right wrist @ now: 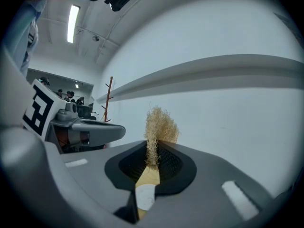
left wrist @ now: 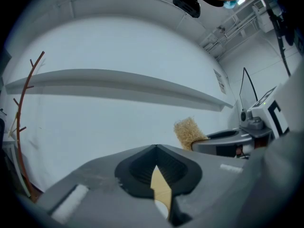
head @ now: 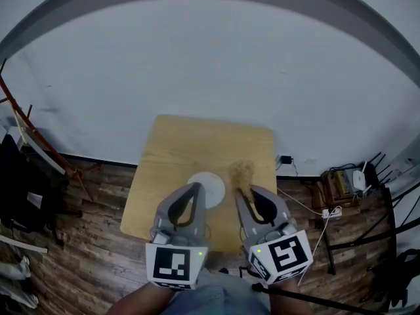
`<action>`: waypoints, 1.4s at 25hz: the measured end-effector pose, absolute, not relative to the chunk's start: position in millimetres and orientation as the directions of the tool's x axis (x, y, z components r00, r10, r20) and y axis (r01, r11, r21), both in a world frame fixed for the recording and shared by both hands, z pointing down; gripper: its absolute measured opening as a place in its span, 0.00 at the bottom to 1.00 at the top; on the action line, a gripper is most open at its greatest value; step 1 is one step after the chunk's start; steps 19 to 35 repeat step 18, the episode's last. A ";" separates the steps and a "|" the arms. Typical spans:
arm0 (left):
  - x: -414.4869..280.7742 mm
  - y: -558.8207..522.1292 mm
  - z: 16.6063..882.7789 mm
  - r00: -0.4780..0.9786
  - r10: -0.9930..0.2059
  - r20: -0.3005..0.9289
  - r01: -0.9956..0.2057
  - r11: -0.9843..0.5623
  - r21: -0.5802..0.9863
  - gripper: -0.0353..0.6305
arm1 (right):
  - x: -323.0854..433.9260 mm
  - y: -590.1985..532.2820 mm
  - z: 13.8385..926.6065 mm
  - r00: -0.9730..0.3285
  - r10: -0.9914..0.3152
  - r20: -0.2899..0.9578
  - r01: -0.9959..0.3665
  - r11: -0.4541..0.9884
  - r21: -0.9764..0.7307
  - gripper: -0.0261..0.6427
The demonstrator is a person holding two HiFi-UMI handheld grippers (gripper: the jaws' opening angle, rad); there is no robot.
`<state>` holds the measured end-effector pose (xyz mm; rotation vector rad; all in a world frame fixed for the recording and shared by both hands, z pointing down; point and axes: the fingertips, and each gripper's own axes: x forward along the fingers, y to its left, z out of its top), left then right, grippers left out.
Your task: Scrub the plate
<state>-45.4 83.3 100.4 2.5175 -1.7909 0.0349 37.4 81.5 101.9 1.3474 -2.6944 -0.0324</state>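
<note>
Straw-coloured scrubber [right wrist: 159,125] sits pinched in the right gripper [right wrist: 153,148], while the left gripper [left wrist: 156,147] is pressed together, empty.

Left gripper [head: 195,188]: jaws together, nothing between them. Right gripper [head: 241,191]: jaws clamped on scrub pad [right wrist: 160,122]. Both level, side by side, pointing forward.
</note>
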 end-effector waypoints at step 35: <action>-30.1 72.2 105.5 0.360 -0.931 0.062 -0.933 -0.360 0.010 0.09 | 44.8 71.0 109.3 -0.586 -0.801 0.118 -0.800 0.596 0.068 0.10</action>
